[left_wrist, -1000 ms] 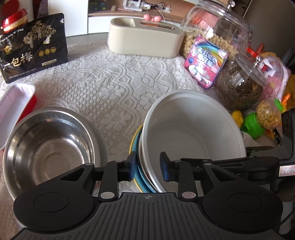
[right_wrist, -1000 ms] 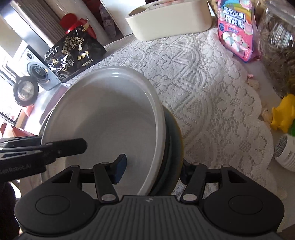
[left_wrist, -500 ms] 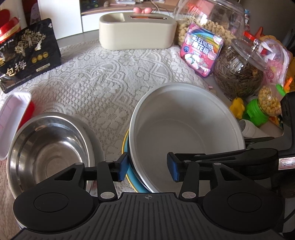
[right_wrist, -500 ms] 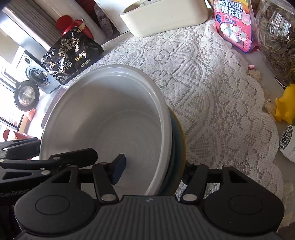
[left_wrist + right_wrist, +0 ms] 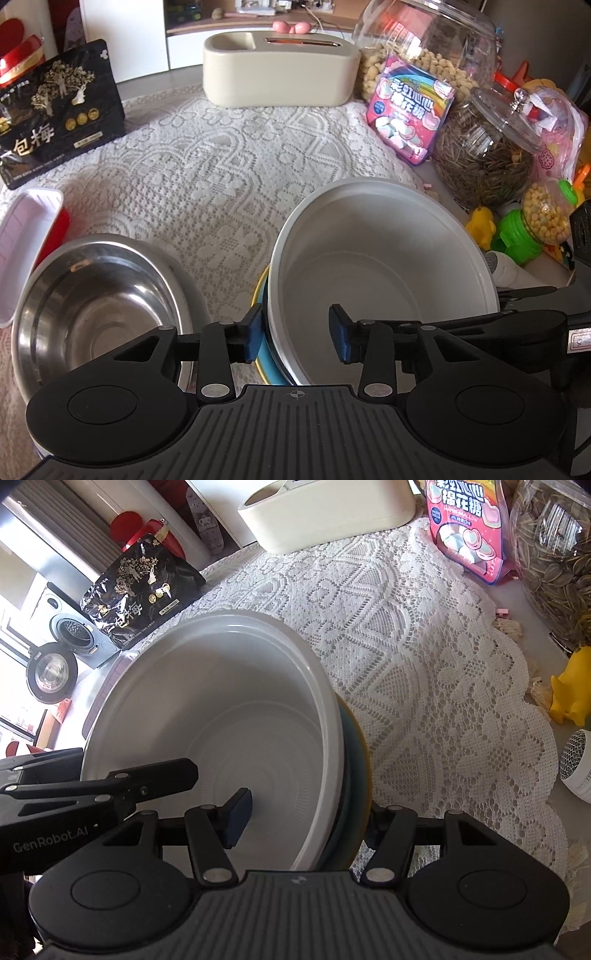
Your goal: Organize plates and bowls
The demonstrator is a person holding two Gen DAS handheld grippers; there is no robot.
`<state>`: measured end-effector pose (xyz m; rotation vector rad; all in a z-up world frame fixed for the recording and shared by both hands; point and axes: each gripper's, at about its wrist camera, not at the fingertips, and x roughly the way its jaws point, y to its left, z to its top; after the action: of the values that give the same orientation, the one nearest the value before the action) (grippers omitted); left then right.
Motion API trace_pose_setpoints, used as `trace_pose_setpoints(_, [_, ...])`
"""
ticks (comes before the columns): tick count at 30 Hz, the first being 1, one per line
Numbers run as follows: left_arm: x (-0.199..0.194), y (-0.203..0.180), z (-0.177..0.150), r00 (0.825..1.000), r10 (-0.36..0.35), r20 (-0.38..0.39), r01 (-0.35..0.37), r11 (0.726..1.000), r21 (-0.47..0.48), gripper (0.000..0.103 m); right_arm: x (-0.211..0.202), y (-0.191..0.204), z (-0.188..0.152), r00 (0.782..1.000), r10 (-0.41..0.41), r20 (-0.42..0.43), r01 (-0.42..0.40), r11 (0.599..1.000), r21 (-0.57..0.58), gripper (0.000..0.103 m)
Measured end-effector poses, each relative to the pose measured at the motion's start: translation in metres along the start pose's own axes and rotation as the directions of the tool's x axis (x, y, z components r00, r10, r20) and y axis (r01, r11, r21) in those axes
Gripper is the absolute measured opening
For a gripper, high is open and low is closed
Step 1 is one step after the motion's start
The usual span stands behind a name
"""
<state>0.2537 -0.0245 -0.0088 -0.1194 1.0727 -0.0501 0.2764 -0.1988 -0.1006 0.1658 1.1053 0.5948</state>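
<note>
**Both jaws apart, straddling opposite rims of the white bowl stack**

Left gripper: we see its jaws spread, no clamp. One blue pad sits outside the white bowl, against the blue plate edge; the other pad hangs inside the bowl, clear of the wall.

Right gripper: jaws apart too. Inner pad is visible inside the bowl; the outer finger is hidden behind the stack's rim, so we can't tell if it touches anything.

Hard to make out:
- Blue plate with its yellow rim shows only as a thin crescent under the bowl in both views; we can't tell how many pieces are stacked there
- Bowl's near edge is cut off by each gripper body
- Steel bowl is partly covered by the left gripper's body; what looks like a second rim runs round it, can't confirm
- Red-and-white tray is clipped at the frame edge

Layout: white bowl sits on the plate on the lace tablecloth, between our two grippers, left one at its left rim, right one at its right rim. Steel bowl is just beside the stack, on its left, apart from it. Cream box, black bag, marshmallow bag and seed jar stand well behind
</note>
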Motion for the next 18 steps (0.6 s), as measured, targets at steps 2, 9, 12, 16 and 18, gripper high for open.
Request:
trace_pose_setpoints(2, [0.0,0.001,0.0,1.0,-0.001,-0.004,0.001,1.0,-0.004,0.041,0.0,-0.002,0.001,1.0,0.001,0.001,-0.001,1.0,0.007,0.06])
trace_pose_setpoints(9, [-0.002,-0.001,-0.001,1.0,0.01,-0.014,-0.009,1.0,0.009,0.039,0.0,-0.001,-0.001,1.0,0.005,0.0,-0.005,1.0,0.01,0.06])
trace_pose_setpoints(12, [-0.003,0.001,-0.001,1.0,0.012,-0.026,-0.012,1.0,0.009,0.037,-0.001,-0.001,-0.002,1.0,0.003,0.001,-0.003,1.0,0.005,0.06])
trace_pose_setpoints(16, [-0.011,0.006,0.001,0.999,0.03,-0.011,-0.03,1.0,0.01,0.037,-0.001,-0.002,-0.001,1.0,0.003,0.003,-0.003,1.0,0.008,0.06])
trace_pose_setpoints(18, [-0.01,0.01,0.004,1.0,0.028,-0.004,-0.028,1.0,-0.002,0.037,-0.001,-0.003,-0.001,1.0,0.008,0.001,-0.008,1.0,0.012,0.059])
